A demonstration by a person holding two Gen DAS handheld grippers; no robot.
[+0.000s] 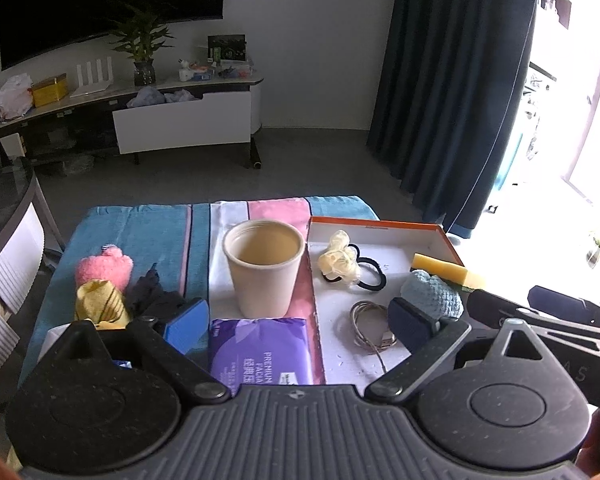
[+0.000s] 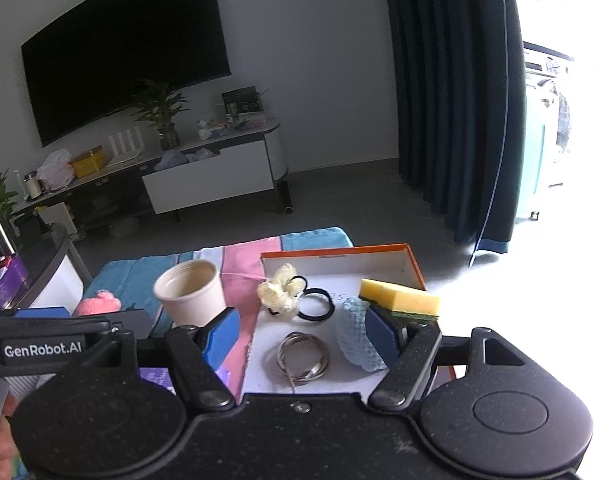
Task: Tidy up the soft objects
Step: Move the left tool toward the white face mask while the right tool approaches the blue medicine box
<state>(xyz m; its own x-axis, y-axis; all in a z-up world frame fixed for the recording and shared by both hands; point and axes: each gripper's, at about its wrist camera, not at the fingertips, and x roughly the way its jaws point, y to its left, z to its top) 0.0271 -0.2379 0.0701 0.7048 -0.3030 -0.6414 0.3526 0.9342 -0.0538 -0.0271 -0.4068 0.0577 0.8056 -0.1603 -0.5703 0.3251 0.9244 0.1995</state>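
An orange-rimmed white box (image 1: 374, 224) (image 2: 336, 251) holds a cream scrunchie (image 1: 338, 261) (image 2: 278, 289), black hair ties (image 1: 370, 276) (image 2: 316, 305), a coiled cable (image 1: 370, 322) (image 2: 303, 356), a light blue knitted cloth (image 1: 432, 294) (image 2: 354, 332) and a yellow sponge (image 1: 440, 268) (image 2: 400, 298). On the striped towel (image 1: 140, 228) lie a pink plush (image 1: 102, 266) (image 2: 98, 305), a yellow cloth (image 1: 100, 304) and a dark cloth (image 1: 150, 292). My left gripper (image 1: 300, 322) is open above the tissue pack. My right gripper (image 2: 302, 338) is open over the cable.
A beige paper cup (image 1: 263, 266) (image 2: 190, 292) stands mid-table. A purple tissue pack (image 1: 260, 350) lies in front of it. A glass side table (image 1: 8, 200) is at the left. Behind are a TV stand (image 1: 180, 116) and a dark curtain (image 1: 452, 80).
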